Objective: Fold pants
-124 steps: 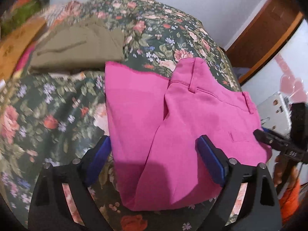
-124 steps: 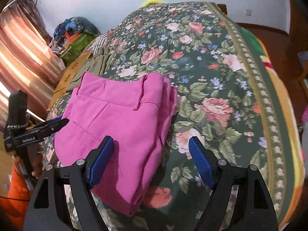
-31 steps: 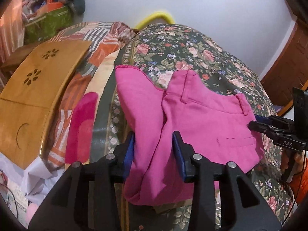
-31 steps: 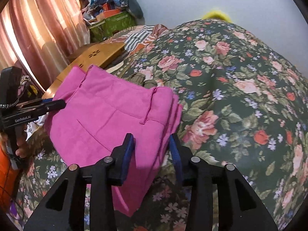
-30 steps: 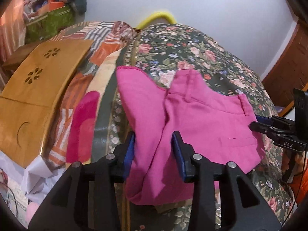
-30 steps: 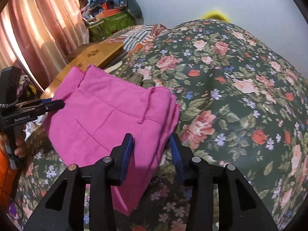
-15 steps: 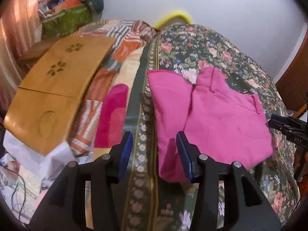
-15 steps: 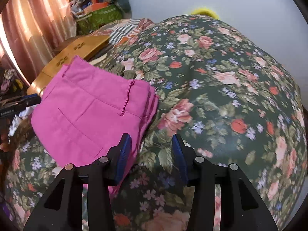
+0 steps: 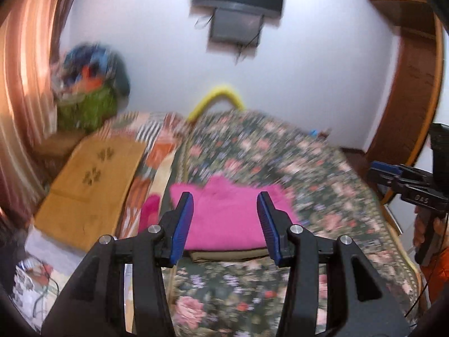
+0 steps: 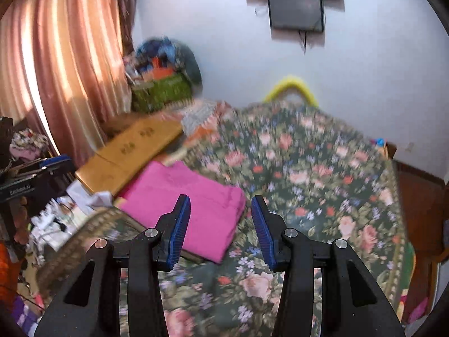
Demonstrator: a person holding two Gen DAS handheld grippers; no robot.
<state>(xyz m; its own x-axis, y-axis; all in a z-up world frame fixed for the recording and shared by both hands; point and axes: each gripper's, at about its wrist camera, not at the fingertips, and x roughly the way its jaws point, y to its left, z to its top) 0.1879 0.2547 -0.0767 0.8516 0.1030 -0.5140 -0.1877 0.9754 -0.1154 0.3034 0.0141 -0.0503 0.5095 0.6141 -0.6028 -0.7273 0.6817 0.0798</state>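
Observation:
The folded pink pants (image 9: 224, 219) lie on the floral bedspread (image 9: 252, 295), on top of a folded olive garment (image 9: 224, 255) near the bed's left edge. They also show in the right wrist view (image 10: 190, 202). My left gripper (image 9: 226, 224) is open and empty, raised above and back from the pants. My right gripper (image 10: 219, 229) is open and empty, also pulled back above the bed. Each gripper shows at the edge of the other's view, the right gripper (image 9: 404, 179) and the left gripper (image 10: 33, 174).
A wooden lap table (image 9: 87, 185) lies left of the bed. A pile of bags (image 10: 162, 84) sits in the corner by the pink curtain (image 10: 61, 56). A screen (image 9: 238, 2) hangs on the wall. A wooden door frame (image 9: 409, 98) stands right. Clutter (image 10: 56, 219) lies on the floor.
Both grippers let go of the pink pants, opened wide, and pulled up and back from the bed. The pants now rest on the olive garment. The views are motion-blurred.

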